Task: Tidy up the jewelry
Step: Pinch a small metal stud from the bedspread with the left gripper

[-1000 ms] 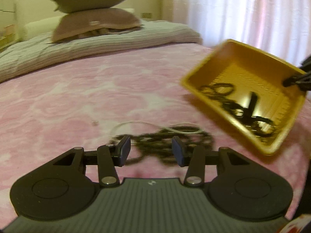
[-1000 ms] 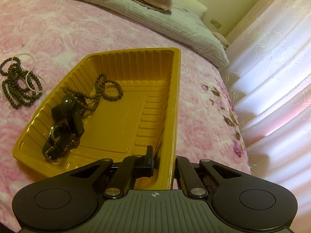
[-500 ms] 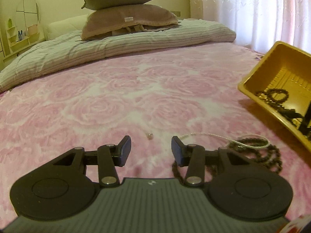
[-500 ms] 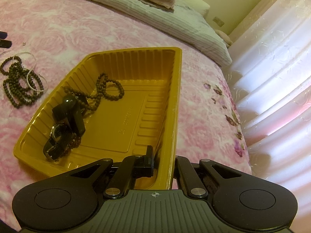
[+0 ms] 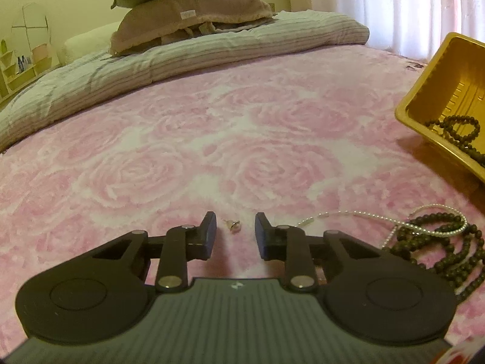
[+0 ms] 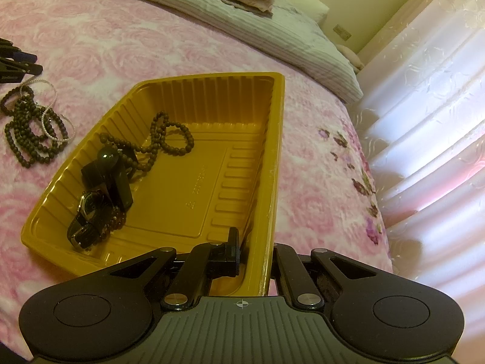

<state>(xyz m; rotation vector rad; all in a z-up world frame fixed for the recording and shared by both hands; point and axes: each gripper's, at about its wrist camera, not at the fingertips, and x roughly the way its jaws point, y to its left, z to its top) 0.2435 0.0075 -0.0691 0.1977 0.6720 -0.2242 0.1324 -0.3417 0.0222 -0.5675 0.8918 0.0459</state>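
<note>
Swinging away from the bead pile, the left gripper now hovers low with its jaws spread on either side of a tiny earring lying on the pink blanket. Off to its right sit the dark bead necklace and a thin pearl strand, tangled together. The right gripper stays pinched on the near wall of the yellow tray, which holds a bead bracelet, a watch and a dark block ahead to its left.
</note>
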